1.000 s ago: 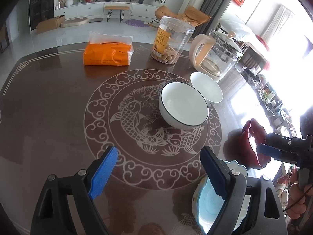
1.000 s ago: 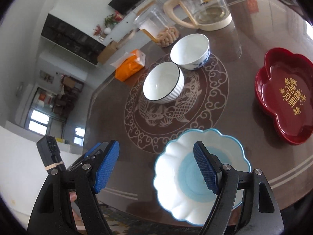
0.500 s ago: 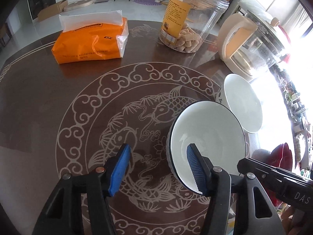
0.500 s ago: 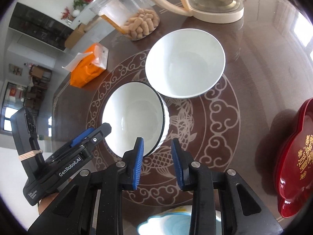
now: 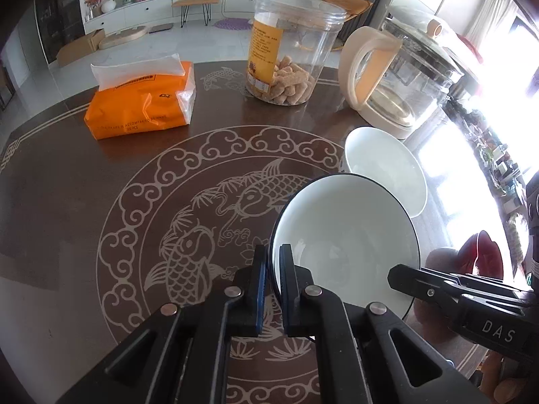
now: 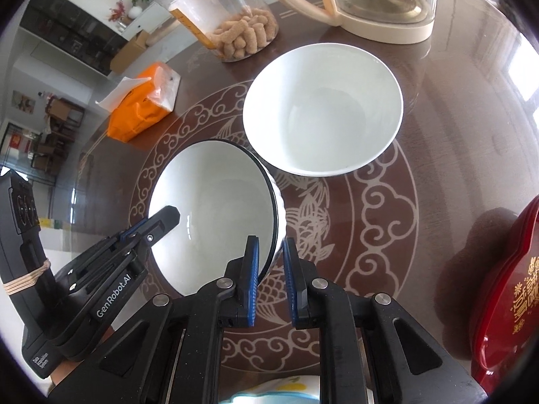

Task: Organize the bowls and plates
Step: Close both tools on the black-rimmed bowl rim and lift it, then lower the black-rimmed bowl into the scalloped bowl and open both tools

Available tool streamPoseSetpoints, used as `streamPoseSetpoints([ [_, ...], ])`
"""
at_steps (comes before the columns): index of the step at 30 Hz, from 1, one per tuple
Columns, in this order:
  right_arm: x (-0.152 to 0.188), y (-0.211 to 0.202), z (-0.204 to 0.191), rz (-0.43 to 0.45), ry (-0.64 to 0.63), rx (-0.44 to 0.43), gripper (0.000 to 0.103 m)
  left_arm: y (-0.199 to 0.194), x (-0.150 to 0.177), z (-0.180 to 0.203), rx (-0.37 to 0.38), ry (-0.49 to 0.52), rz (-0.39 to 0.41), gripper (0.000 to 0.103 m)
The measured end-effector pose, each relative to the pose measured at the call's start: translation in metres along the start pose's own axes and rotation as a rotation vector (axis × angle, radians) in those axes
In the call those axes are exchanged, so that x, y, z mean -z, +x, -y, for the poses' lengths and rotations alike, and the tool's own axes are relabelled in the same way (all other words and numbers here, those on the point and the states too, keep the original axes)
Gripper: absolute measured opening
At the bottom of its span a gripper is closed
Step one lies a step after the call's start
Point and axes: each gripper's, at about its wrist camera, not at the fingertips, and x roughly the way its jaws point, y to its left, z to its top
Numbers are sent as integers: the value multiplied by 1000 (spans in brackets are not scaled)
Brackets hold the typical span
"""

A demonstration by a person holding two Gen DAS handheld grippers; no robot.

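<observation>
Black-rimmed bowl (image 5: 347, 235) pinched at opposite rim edges by left tongs (image 5: 272, 262) and still-closing right tongs (image 6: 271, 256); red lacquer tray (image 6: 505, 303) clearest from right wrist.

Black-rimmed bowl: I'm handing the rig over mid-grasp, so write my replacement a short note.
Left gripper: shut on the black-rimmed bowl, at its near-left rim.
Right gripper: jaws closing, rim of the same bowl between its fingers.
White bowl sits just behind on the table; red dish to the right.
Done: nothing stacked.
Left: probably nest the bowls, then sort the plates.
</observation>
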Motion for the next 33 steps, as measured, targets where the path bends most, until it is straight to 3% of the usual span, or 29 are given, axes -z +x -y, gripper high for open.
streamPoseSetpoints([
  [7, 42, -77, -4, 76, -60, -45, 17, -78, 39, 28, 50, 45, 84, 7],
  [13, 109, -124, 15, 78, -77, -58, 17, -99, 102, 53, 114, 24, 70, 7],
  [21, 176, -114, 52, 11, -35, -48, 18, -85, 166, 82, 79, 64, 36, 7],
  [33, 193, -83, 73, -34, 7, -41, 18, -55, 189, 80, 66, 50, -31, 7],
])
